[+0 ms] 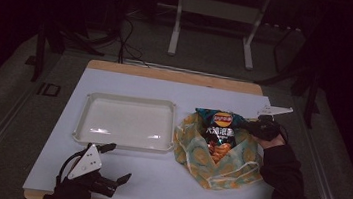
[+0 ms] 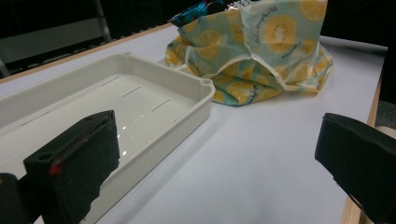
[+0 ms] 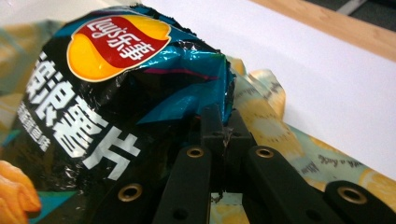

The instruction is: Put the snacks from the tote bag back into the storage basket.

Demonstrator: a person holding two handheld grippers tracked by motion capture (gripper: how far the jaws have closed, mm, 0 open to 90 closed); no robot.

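Observation:
A black and teal chip bag point(image 1: 221, 129) with a red and yellow logo stands inside a lemon-print cloth bag point(image 1: 217, 162) at the right of the white sheet. My right gripper point(image 1: 248, 125) reaches in from the right, shut on the chip bag's upper right edge. In the right gripper view the jaws point(image 3: 224, 128) pinch the crumpled foil of the chip bag point(image 3: 107, 79), with the cloth bag point(image 3: 285, 130) beneath. My left gripper point(image 1: 119, 162) rests open near the front edge, below an empty white tray point(image 1: 84, 119). Its view point(image 2: 219, 154) shows the jaws wide apart, the tray point(image 2: 205, 85) and the cloth bag point(image 2: 261, 51).
A white sheet point(image 1: 165, 179) covers the wooden table point(image 1: 177, 75). Bare sheet lies between the tray and the front edge. Behind the table, a stand's white legs point(image 1: 174, 34) and cables point(image 1: 128, 43) sit on the dark floor.

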